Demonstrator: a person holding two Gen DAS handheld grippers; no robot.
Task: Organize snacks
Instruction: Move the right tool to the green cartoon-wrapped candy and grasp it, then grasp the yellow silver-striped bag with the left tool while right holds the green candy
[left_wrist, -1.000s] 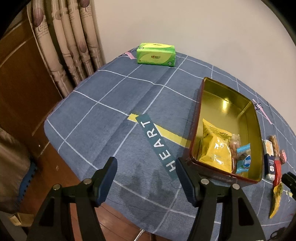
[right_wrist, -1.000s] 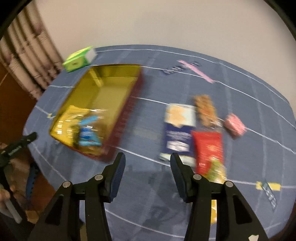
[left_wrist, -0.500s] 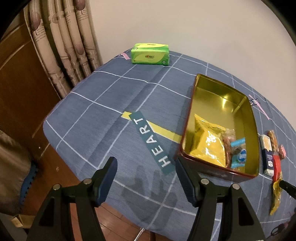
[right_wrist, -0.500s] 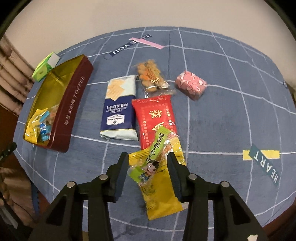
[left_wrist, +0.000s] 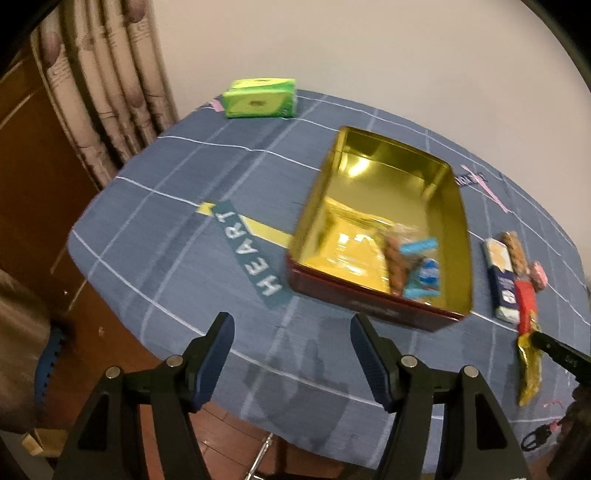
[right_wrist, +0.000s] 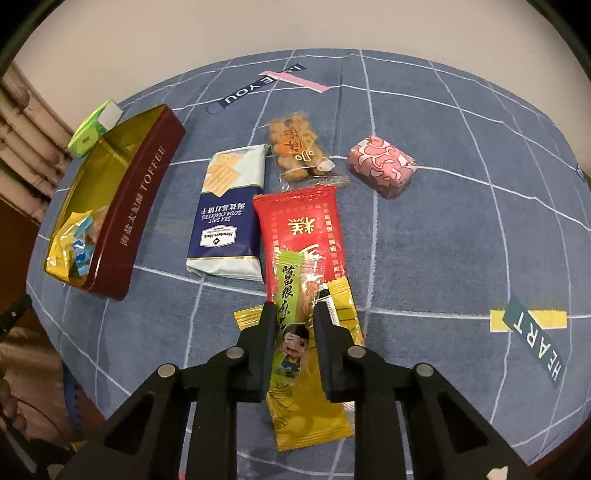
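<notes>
Right wrist view: green snack packet (right_wrist: 295, 314) with a cartoon face, clear window and green lettering, lying lengthwise over a yellow wrapper (right_wrist: 314, 410) and overlapping the red packet (right_wrist: 301, 229) toward 12 o'clock. Right tongs (right_wrist: 294, 314) low over the blue checked desk (right_wrist: 461, 258), narrowed to a slim gap, one finger down each long side of the green packet; whether the pads press it, impossible to tell. Beyond, toward 11 o'clock, a navy-and-white cracker pack (right_wrist: 229, 210); at 12 o'clock a clear bag of brown nuggets (right_wrist: 295, 147); toward 1 o'clock a pink patterned block (right_wrist: 382, 168). Far off at 10 o'clock the maroon TOFFEE tin (right_wrist: 136, 206), gold inside, yellow and blue wrappers bunched at its near end, with a green tissue pack (right_wrist: 94, 129) just behind. Left wrist view, motion-blurred: left tongs (left_wrist: 291, 350) spread wide, holding nothing, hovering near the desk edge. Same tin (left_wrist: 373, 306) ahead toward 1 o'clock, showing its bare gold floor at the far end and snacks crowded against the near wall, a detail largely hidden from the other camera. Row of loose snacks squeezed at 3 o'clock, too small to read; a black fingertip of the other tongs at the yellow wrapper there.
</notes>
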